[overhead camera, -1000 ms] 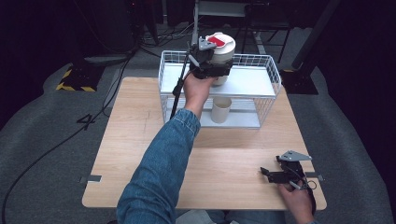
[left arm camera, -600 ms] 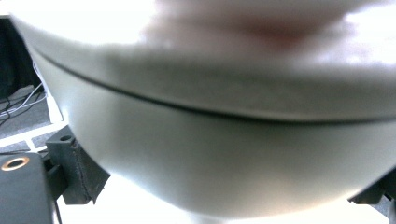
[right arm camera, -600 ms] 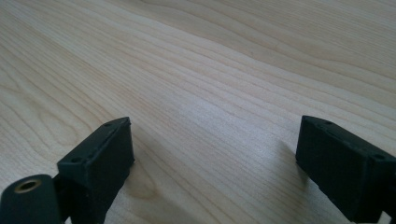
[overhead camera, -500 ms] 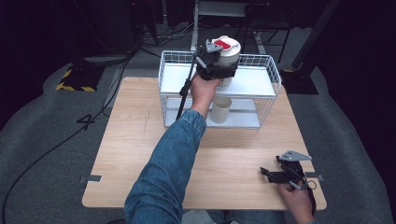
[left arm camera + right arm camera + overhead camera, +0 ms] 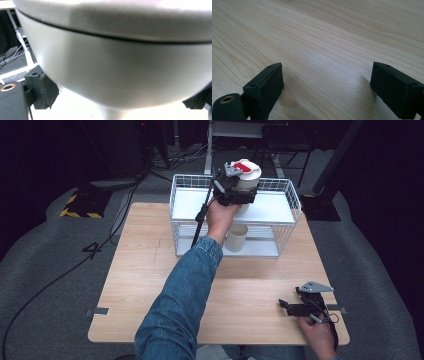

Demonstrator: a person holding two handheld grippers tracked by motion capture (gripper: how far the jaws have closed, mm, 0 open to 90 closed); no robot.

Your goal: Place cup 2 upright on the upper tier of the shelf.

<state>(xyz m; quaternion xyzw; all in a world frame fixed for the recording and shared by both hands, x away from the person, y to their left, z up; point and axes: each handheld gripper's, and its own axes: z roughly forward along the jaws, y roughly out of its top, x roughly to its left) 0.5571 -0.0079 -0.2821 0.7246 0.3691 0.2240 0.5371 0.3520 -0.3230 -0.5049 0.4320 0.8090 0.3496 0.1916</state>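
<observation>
The high view looks forward and down on the whole table from above its near edge. The left gripper view sits tight against a white cup, also seen from above at the wire rack. The right gripper view skims low over the table's wood.

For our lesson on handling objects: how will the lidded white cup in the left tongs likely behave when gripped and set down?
The white cup looks like thin paper or plastic, so probably light and easily dented by the left tongs. Its smooth curved wall may slip. It narrows toward the base, so it might tip on the wire rack.
</observation>
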